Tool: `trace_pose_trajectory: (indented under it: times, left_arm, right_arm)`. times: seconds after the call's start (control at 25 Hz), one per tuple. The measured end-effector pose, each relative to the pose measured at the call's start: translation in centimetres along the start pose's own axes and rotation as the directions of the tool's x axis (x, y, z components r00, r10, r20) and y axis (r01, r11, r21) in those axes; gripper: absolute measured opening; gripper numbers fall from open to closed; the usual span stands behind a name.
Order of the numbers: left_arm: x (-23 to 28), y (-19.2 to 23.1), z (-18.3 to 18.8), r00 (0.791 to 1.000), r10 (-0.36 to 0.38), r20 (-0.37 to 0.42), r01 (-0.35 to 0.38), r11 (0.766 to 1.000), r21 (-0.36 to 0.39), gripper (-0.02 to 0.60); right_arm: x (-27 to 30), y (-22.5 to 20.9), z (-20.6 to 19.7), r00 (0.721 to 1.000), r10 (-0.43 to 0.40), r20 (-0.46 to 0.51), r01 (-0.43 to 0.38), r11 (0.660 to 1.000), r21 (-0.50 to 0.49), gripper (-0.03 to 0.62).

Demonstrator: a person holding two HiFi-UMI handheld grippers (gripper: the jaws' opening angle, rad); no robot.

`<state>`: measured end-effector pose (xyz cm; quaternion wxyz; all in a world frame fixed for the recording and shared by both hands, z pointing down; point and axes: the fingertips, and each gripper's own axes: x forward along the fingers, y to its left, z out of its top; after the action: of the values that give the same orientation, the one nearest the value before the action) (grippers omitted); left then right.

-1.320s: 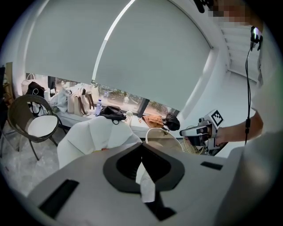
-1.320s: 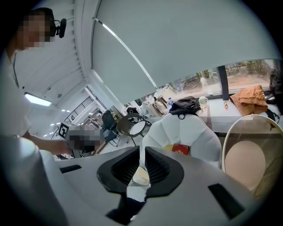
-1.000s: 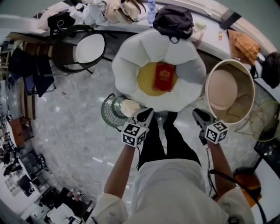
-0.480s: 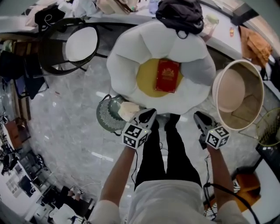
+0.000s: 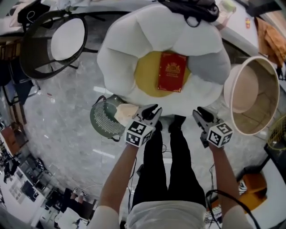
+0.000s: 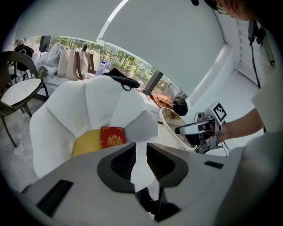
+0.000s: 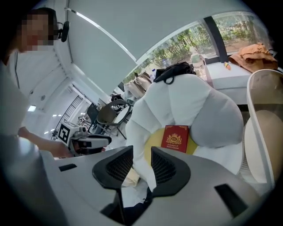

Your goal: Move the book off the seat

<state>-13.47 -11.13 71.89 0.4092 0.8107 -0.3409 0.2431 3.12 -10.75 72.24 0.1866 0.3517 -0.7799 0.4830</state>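
A red book [image 5: 172, 71] with a gold crest lies flat on the yellow centre of a white flower-shaped seat [image 5: 129, 53]. Both grippers hover in front of the seat's near edge, short of the book and touching nothing. My left gripper [image 5: 153, 109] is at the left, its jaws opening with a narrow gap and nothing between them. My right gripper [image 5: 199, 113] is at the right, jaws opening too and empty. The book [image 6: 112, 137] shows past the left gripper [image 6: 141, 154], and the book [image 7: 175, 138] shows past the right gripper [image 7: 141, 163].
A round beige tub chair [image 5: 250, 94] stands to the seat's right. A green ribbed round thing [image 5: 103, 120] with a cream cloth on it sits on the floor by the left gripper. A dark chair with a white pad [image 5: 62, 38] is at far left. A black bag [image 5: 192, 6] rests behind the seat.
The view has drawn closer to the seat. Both grippers' jaws have parted from shut. The book lies where it was.
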Motion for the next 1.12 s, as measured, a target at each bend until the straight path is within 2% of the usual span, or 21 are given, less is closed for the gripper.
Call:
trace_pose_trajectory:
  times: [0.28,0.52,0.68,1.12]
  left_arm:
    - [5.5,4.4,-4.0,0.998,0.006,-0.069,-0.004,1.0,0.018,0.086]
    - [10.1,7.7,-6.4,0.997,0.017,-0.078,-0.017,1.0,0.008,0.109]
    - [12.8,9.3,-8.7,0.992,0.021,-0.126,-0.021,1.0,0.004,0.125]
    - [19.3,13.7,-12.6,0.987,0.071,-0.147,-0.077,0.996,-0.034,0.144]
  right_arm:
    - [5.8,-4.1,-3.0,0.999,0.003,-0.038,-0.003,1.0,0.002,0.152]
    - [10.1,-8.0,-5.7,0.998,-0.011,-0.062,0.012,1.0,0.016,0.166]
    - [12.6,-10.5,-7.7,0.996,-0.022,-0.085,0.024,0.999,0.028,0.176]
    - [19.1,-15.9,-12.1,0.991,-0.033,-0.132,0.04,0.998,0.049,0.206]
